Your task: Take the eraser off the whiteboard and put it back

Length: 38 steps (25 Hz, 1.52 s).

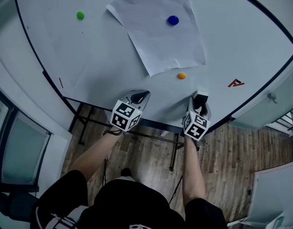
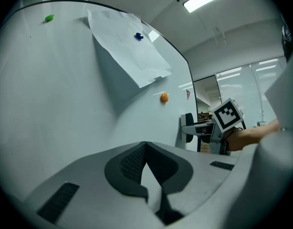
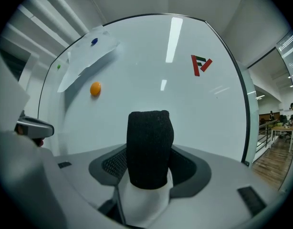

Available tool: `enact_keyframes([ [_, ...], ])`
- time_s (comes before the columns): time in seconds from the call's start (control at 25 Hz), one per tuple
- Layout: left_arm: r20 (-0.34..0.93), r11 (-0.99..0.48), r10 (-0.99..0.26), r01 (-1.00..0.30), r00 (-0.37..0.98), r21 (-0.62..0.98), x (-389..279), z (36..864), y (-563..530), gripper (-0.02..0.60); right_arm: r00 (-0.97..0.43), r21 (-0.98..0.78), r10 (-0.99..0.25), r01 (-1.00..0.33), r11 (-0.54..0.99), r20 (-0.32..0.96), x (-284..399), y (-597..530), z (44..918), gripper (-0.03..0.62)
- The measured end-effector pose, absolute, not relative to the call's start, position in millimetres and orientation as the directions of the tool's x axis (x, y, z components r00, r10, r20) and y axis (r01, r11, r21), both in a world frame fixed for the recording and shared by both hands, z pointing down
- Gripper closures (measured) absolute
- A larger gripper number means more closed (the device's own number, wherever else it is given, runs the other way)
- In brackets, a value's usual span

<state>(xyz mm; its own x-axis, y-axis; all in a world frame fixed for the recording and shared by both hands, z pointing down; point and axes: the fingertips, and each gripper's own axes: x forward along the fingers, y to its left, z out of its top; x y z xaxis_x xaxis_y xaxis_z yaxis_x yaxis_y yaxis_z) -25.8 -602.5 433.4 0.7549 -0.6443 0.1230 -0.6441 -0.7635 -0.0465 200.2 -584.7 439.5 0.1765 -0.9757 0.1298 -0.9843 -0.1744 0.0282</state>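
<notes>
My right gripper (image 1: 200, 99) is shut on the eraser (image 3: 149, 147), a white block with a black felt face that stands up between the jaws. It hangs close to the lower part of the whiteboard (image 1: 89, 56); whether the felt touches the board I cannot tell. In the left gripper view the eraser (image 2: 187, 127) shows side-on beside the board. My left gripper (image 1: 141, 97) is shut, holds nothing and points at the board's lower edge; its jaws meet at the left gripper's tip (image 2: 145, 145).
A sheet of paper (image 1: 161, 32) is pinned to the board by a blue magnet (image 1: 172, 20). A green magnet (image 1: 80, 15), an orange magnet (image 1: 181, 76) and a red logo (image 1: 235, 83) are also on the board. The stand's legs (image 1: 174, 151) rise from the wooden floor below.
</notes>
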Motion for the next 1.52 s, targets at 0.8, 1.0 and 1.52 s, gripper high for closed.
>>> enact_keyframes([
  [0.8,0.114,-0.76,-0.649,-0.647,0.752,-0.055,2,423,-550,0.561,0.007,0.007,-0.993,-1.0,-0.006,0.12,193,-540,434,0.324],
  [1.0,0.117,-0.748,-0.663,-0.661,0.739,-0.059,12,426,-519,0.561,-0.053,0.014,-0.994,-0.998,0.055,0.096,198,-504,427,0.326],
  [1.52,0.11,-0.727,-0.686,-0.685,0.719,-0.049,45,431,-419,0.561,-0.117,0.03,-0.986,-0.992,0.122,0.122,231,-389,438,0.488],
])
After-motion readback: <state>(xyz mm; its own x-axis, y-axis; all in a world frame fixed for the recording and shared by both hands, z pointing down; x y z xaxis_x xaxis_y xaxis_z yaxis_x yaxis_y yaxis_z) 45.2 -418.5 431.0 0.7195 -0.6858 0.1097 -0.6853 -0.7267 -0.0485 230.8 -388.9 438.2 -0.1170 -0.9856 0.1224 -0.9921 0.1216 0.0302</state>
